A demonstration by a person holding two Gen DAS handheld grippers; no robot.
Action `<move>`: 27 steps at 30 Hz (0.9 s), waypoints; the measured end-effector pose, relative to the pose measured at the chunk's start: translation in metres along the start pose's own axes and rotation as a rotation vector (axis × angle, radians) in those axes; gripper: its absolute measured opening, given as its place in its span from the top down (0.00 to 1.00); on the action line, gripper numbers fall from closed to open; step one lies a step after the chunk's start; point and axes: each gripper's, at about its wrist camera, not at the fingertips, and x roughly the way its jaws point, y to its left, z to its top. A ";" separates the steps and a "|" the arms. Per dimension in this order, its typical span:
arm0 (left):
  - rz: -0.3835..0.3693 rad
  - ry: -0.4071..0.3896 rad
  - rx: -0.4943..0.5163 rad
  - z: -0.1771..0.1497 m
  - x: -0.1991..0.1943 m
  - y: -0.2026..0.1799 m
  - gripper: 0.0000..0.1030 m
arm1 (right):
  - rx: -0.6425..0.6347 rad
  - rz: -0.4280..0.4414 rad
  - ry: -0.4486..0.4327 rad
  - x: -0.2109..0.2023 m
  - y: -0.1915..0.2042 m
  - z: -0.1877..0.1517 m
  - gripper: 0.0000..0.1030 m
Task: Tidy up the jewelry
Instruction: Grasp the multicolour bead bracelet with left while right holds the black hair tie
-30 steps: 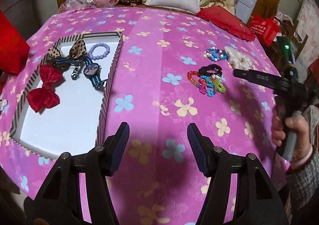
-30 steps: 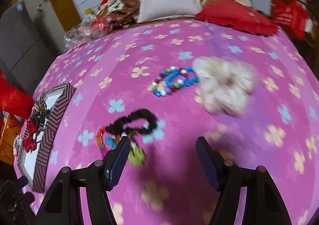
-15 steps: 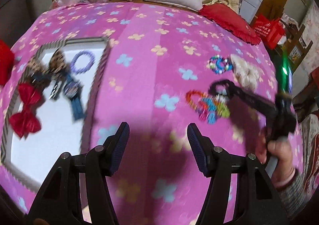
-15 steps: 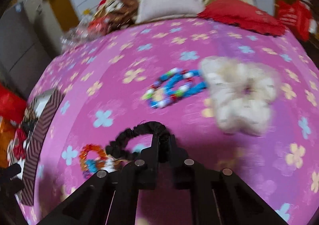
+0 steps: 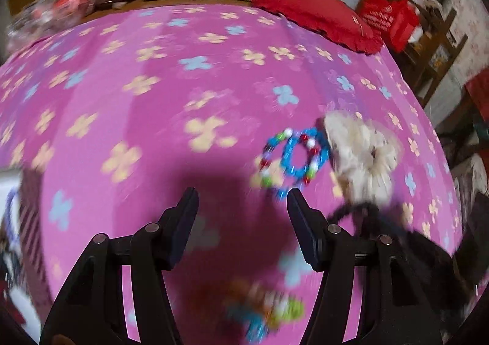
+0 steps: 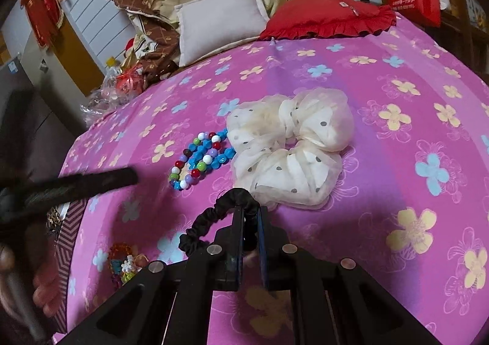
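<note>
My right gripper (image 6: pixel 250 216) is clenched on the black scrunchie (image 6: pixel 211 219). The jaws pinch one short stretch of the loop, and the rest hangs free to the left, clear of the bed (image 6: pixel 397 76). I judge the narrow pinch suits it: a thin elastic band in gathered fabric, soft and limp, offers no firm body to clamp.

My left gripper (image 5: pixel 241 201) is released, jaws apart with nothing between them, held above the pink flowered cover near the bead bracelets (image 5: pixel 293 158). From the right wrist view it reaches in as a blurred dark bar from the left edge. My reading is that it is lining up for the next piece.

The bead bracelets lie near the bed's middle, overlapped in a small heap: round glossy beads in blue, white, red, green and lilac. They touch the white scrunchie (image 6: pixel 290 149), a wide ring of sheer puffed fabric with grey dots, lying flat just to their right. A second tangle of coloured bands (image 6: pixel 125 262) sits nearer the front edge, too blurred to detail.

The striped tray (image 6: pixel 70 231) stands at the bed's left edge, only its wall showing. I take it to be the destination for the black scrunchie, which is not yet in it.
</note>
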 end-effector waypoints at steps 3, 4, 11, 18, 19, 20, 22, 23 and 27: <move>0.005 0.015 0.027 0.010 0.020 -0.007 0.54 | 0.008 0.006 0.004 0.001 0.000 0.000 0.92; 0.002 0.022 0.036 0.011 0.026 -0.008 0.54 | 0.014 0.009 0.006 0.001 -0.002 0.000 0.92; 0.062 0.003 0.104 0.010 0.044 -0.017 0.56 | 0.036 0.033 0.012 0.002 -0.005 0.001 0.92; 0.108 -0.045 0.156 0.005 0.048 -0.036 0.59 | 0.040 0.032 0.019 0.003 -0.005 0.001 0.92; 0.100 -0.045 0.156 0.006 0.048 -0.038 0.74 | 0.042 0.034 0.022 0.003 -0.005 0.001 0.92; 0.090 -0.042 0.156 0.006 0.048 -0.040 0.87 | 0.044 0.037 0.025 0.004 -0.005 0.001 0.92; 0.084 -0.018 0.149 0.007 0.048 -0.043 0.92 | 0.043 0.039 0.027 0.004 -0.006 0.001 0.92; 0.077 -0.012 0.148 0.006 0.047 -0.045 0.92 | 0.043 0.040 0.027 0.004 -0.006 0.001 0.92; 0.046 -0.040 0.105 -0.004 0.022 -0.038 0.92 | 0.042 0.059 0.018 0.002 -0.005 0.001 0.92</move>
